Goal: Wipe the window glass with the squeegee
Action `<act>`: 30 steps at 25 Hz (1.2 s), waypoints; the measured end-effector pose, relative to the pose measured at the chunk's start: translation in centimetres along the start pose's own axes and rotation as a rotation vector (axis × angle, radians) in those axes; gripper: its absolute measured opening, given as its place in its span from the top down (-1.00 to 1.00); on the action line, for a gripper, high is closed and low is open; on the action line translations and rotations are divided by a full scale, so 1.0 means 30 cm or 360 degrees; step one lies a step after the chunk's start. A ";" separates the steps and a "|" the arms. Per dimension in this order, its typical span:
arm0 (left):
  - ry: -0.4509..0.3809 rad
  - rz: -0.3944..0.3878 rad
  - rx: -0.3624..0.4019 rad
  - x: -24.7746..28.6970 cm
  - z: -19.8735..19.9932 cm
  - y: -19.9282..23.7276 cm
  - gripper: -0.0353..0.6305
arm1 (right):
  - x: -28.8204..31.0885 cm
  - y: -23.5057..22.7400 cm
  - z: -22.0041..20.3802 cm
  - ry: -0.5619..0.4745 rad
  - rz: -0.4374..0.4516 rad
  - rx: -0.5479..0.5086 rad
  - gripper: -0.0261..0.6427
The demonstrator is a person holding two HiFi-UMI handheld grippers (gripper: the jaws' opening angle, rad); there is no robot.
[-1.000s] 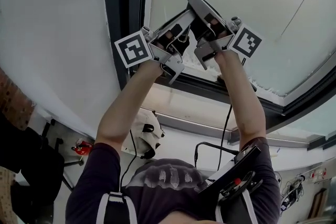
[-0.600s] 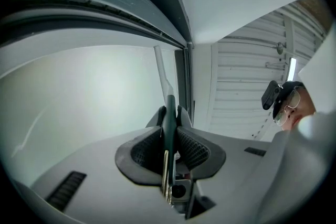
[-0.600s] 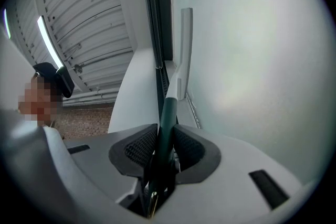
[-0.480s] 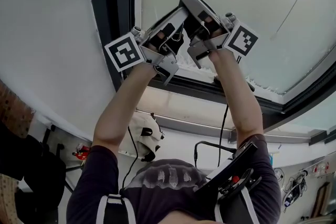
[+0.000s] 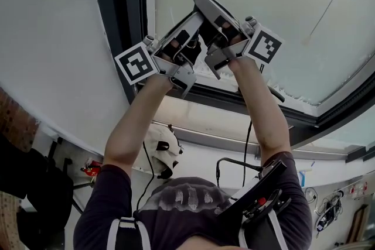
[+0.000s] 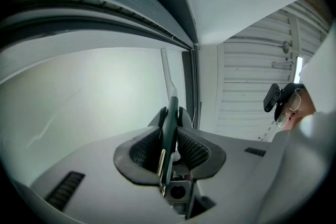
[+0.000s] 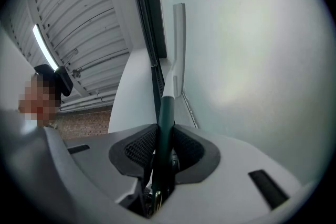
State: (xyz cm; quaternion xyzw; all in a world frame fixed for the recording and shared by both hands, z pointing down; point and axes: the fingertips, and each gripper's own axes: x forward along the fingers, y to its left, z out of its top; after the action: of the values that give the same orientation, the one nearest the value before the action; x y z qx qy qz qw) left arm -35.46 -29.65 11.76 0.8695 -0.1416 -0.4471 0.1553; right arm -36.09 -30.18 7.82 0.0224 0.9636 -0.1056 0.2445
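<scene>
No legible txt, far as visible.

The left claw (image 6: 171, 119) is clamped on the dark green handle of the squeegee (image 6: 167, 78), its ribbed pads pressed flat against both sides. Beyond the grip, a pale shaft runs up and away towards the window glass (image 6: 89, 97), which fills the left side as a hazy, bright sheet. The far end seems to meet the glass, though the glare makes this uncertain. A dark frame (image 6: 191, 84) borders the glass on the right. Past it stands a white slatted wall (image 6: 247, 97), and a person (image 6: 302, 113) wearing a small camera (image 6: 272, 97) shows at the right edge.
</scene>
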 end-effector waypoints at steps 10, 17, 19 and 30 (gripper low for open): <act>-0.0038 0.0088 -0.0045 -0.104 -0.053 0.051 0.59 | -0.044 -0.031 -0.121 0.0042 -0.0010 0.0095 0.63; -0.0054 0.0129 -0.0075 -0.196 -0.119 0.051 0.58 | -0.099 -0.007 -0.216 -0.0014 -0.0010 0.0098 0.63; -0.0053 0.0157 -0.0076 -0.214 -0.127 0.065 0.58 | -0.104 -0.015 -0.235 -0.0001 -0.0007 0.0129 0.63; -0.0030 0.0209 -0.0108 -0.245 -0.154 0.094 0.58 | -0.126 -0.039 -0.278 0.0035 -0.0024 0.0216 0.63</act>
State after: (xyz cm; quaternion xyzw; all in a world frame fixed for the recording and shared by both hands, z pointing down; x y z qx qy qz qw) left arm -36.09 -28.72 20.81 0.8483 -0.1847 -0.4486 0.2123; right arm -36.76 -29.51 17.00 0.0330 0.9570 -0.1721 0.2310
